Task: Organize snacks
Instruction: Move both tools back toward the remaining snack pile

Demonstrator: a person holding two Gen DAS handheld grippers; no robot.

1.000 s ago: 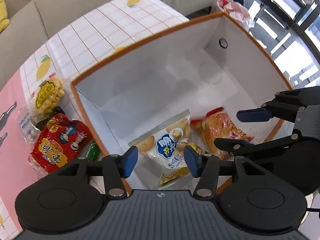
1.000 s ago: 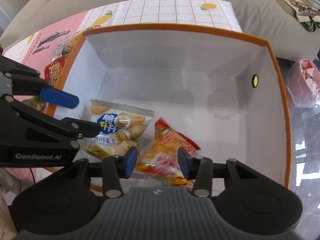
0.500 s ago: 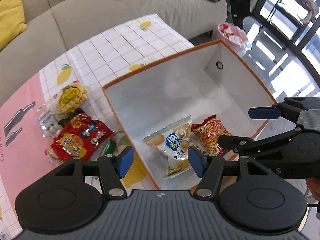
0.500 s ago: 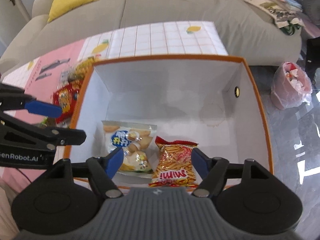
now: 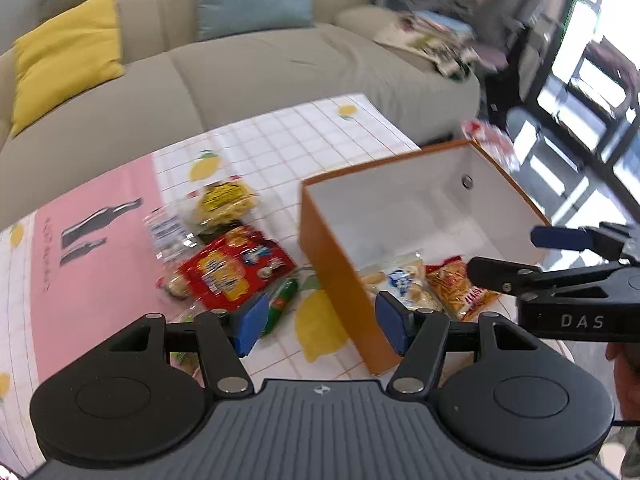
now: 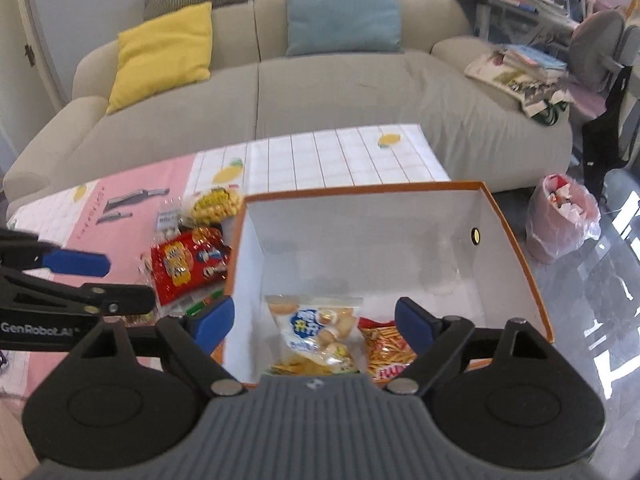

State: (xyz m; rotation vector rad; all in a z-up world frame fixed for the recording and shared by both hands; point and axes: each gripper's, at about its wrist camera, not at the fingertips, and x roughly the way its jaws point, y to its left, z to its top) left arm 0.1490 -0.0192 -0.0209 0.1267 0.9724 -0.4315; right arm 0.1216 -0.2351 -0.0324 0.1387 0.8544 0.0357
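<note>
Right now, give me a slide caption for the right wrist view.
Open right gripper above orange box holding two snack bags, more snacks beside it on the tablecloth.

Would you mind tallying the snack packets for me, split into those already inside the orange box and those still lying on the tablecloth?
Inside the orange box: 2, the white biscuit bag and the orange-red stick-snack bag.
On the tablecloth: 4 clearly told apart, the red packet, yellow puffed-snack bag, clear packet, green packet.
Total: 6.
</note>
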